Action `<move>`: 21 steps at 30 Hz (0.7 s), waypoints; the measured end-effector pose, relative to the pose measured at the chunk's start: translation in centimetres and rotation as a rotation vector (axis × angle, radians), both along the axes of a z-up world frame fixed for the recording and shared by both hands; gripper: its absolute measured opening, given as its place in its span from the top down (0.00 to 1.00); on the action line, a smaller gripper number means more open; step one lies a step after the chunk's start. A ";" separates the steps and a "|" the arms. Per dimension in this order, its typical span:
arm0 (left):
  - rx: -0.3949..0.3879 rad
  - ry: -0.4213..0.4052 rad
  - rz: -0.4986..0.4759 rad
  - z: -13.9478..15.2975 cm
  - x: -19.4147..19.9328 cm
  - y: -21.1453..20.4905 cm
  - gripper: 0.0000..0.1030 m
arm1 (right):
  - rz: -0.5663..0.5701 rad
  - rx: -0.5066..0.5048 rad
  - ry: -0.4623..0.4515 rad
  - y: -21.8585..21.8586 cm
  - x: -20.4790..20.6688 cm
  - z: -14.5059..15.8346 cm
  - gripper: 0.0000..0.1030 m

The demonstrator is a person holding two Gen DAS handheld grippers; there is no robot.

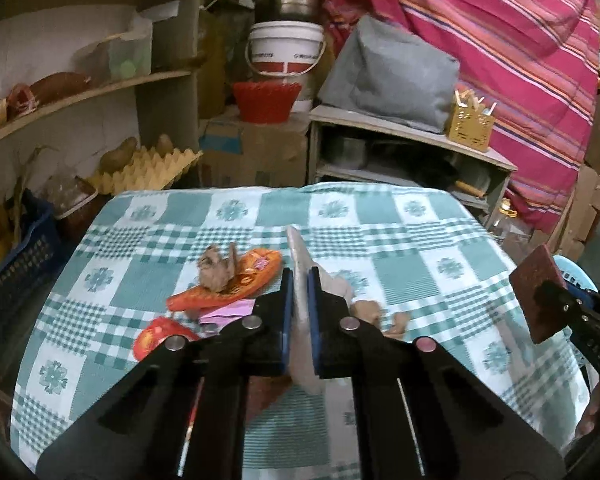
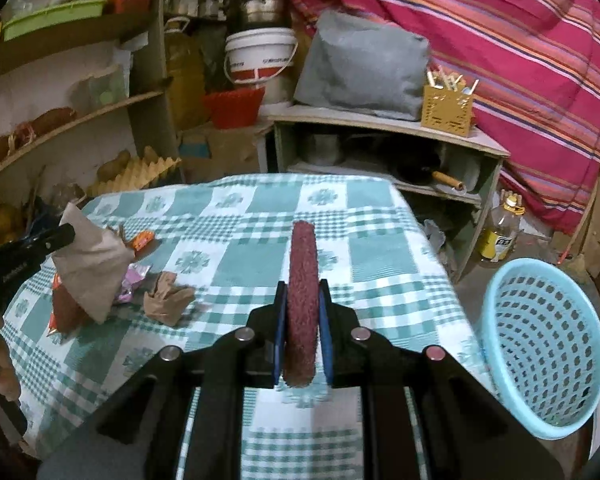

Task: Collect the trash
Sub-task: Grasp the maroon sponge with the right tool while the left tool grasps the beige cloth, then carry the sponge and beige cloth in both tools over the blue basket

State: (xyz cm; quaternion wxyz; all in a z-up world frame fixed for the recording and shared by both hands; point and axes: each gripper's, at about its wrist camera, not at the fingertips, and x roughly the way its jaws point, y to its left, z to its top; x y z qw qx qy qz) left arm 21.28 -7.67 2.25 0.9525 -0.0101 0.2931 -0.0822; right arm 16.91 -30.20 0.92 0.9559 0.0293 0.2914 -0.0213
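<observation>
left claw [image 1: 300, 292]: your left claw is pinched tight on a flat piece of brown paper [image 1: 300, 256], held edge-on between the blue pads and lifted above the worktop [image 1: 420, 248]; in the right wrist view the same paper [image 2: 90, 264] hangs as a creased sheet from the claw [image 2: 66, 236].
right claw [image 2: 303, 300]: your right claw is clamped on a dark red scouring pad [image 2: 302, 280], standing upright on its edge between the pads; in the left wrist view the pad [image 1: 538, 294] shows as a flat square out at the right edge of the worktop.
worktop: it wears a green and white checked cloth [image 2: 260, 232].
trash beside the held paper: an orange wrapper [image 1: 236, 284] lies on the cloth just left of the paper, with a crumpled brown wad [image 1: 218, 270] resting on it; a pink wrapper [image 1: 230, 310] sits near it, and a red-orange wrapper [image 1: 160, 336] lies nearer you, left of the claw.
more trash: a crumpled brown paper scrap [image 2: 166, 298] lies on the cloth just right of the hanging paper, touching nothing else that you can make out.
basket: a light blue perforated basket [image 2: 548, 344] stands off the right side of the worktop, well apart from the paper, tilted with its mouth toward you.
</observation>
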 end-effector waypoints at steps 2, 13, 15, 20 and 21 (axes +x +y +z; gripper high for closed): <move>0.000 -0.014 -0.015 0.4 -0.3 -0.8 0.95 | -0.015 0.000 -0.013 -1.1 -0.5 0.3 0.86; -0.016 -0.046 -0.092 1.4 -1.4 -4.1 0.96 | -0.111 0.015 -0.050 -7.2 -3.3 1.1 0.86; -0.025 -0.054 -0.100 1.8 -1.5 -4.3 0.97 | -0.131 0.028 -0.053 -8.5 -3.8 1.2 0.86; -0.039 -0.077 -0.106 2.7 -2.0 -4.3 0.97 | -0.165 0.043 -0.054 -10.8 -4.6 1.1 0.86; -0.043 -0.077 -0.107 2.8 -2.1 -4.4 0.97 | -0.170 0.043 -0.057 -11.1 -4.7 1.1 0.86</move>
